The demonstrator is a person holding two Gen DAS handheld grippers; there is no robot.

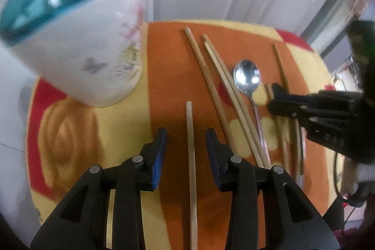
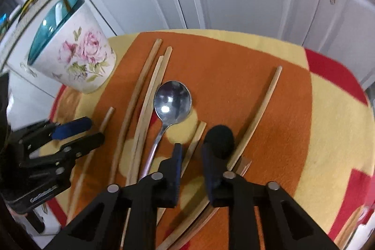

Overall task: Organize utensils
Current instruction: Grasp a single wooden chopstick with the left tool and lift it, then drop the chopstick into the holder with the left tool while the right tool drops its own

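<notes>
A floral cup point(image 2: 77, 57) with a teal interior stands at the cloth's point(image 2: 328, 132) left edge, utensils inside it. The left gripper point(image 1: 186, 135) is spread, a chopstick point(image 1: 191, 156) lying between its fingers without contact. Right of it lie three more chopsticks point(image 1: 211, 86), then a steel spoon point(image 2: 172, 102), bowl up. The right gripper point(image 2: 191, 151) is nearly pressed together, pinching a chopstick point(image 2: 196, 135). One chopstick point(image 2: 262, 109) lies farthest right.

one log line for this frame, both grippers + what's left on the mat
left gripper: open over chopstick | right gripper: around chopstick, grip unclear | spoon, chopsticks on mat | cup: upright
</notes>
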